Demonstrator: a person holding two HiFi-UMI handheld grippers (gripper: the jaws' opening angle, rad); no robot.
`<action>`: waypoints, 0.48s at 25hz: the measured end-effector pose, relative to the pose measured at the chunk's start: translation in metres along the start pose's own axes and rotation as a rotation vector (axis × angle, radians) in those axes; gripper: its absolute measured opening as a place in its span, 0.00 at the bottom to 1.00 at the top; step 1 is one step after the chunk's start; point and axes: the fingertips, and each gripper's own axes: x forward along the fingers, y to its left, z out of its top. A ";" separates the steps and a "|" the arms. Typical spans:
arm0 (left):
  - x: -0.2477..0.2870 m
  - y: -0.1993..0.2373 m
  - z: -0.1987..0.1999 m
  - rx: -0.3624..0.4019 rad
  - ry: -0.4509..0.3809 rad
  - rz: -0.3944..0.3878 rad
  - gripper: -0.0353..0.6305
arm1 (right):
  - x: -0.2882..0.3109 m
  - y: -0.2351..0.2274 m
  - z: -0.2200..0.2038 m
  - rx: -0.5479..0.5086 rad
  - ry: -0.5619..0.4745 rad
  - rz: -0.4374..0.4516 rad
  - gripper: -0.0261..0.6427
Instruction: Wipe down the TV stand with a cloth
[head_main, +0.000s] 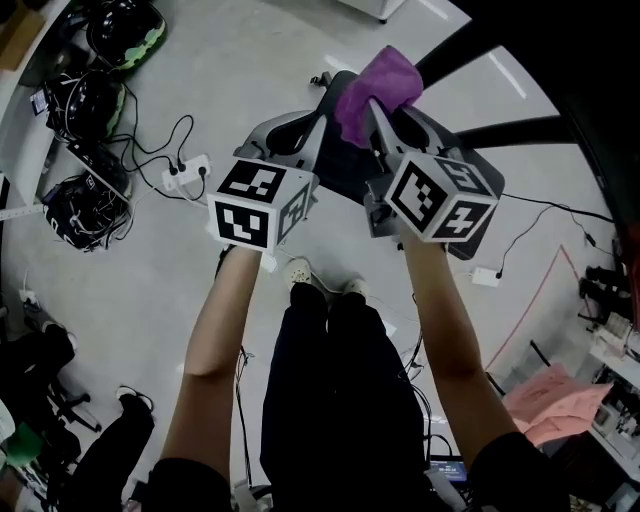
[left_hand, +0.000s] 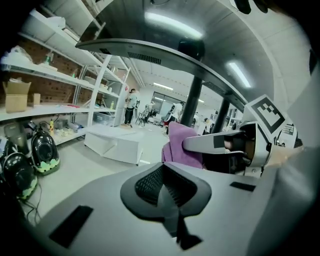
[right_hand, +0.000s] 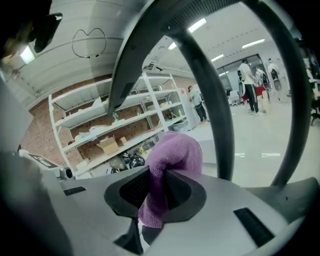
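At the front of the right gripper (head_main: 372, 115), a purple cloth (head_main: 378, 85) is pinched between the jaws, which are closed tight on a fold of it; the rest bunches above the jaws and a short tail hangs below. The left gripper (head_main: 295, 140) has its jaws brought together with nothing between them. Both are held out side by side, close together, the cloth just beside the left one.

By my reading the wiping has not begun. The cloth is in the air and touches no surface in any view. Black curved struts (head_main: 500, 130) cross just ahead of the cloth; they look like part of the TV stand, though no flat top of it can be made out. Everything is left to do: bring the cloth down on the stand and draw it across.

Underfoot is a pale grey floor (head_main: 150, 280), smooth and shiny. A white power strip (head_main: 185, 175) with trailing black cables lies near the person's feet, and helmets (head_main: 85, 100) tangled in leads sit at the left. A pink sheet (head_main: 560, 400) lies at the lower right. The left gripper view shows a large room with metal shelves (left_hand: 60, 75) against a brick wall, a low white platform (left_hand: 115, 142) on the floor, strip lights overhead, and people standing far off.
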 end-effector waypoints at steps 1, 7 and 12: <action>-0.001 0.007 0.000 -0.001 0.003 0.006 0.06 | 0.009 0.002 -0.003 0.020 0.017 -0.005 0.17; -0.006 0.049 -0.010 -0.005 0.023 0.058 0.06 | 0.067 0.006 -0.046 0.117 0.177 -0.092 0.17; 0.002 0.077 -0.027 0.018 0.051 0.043 0.06 | 0.101 -0.009 -0.079 0.207 0.297 -0.215 0.17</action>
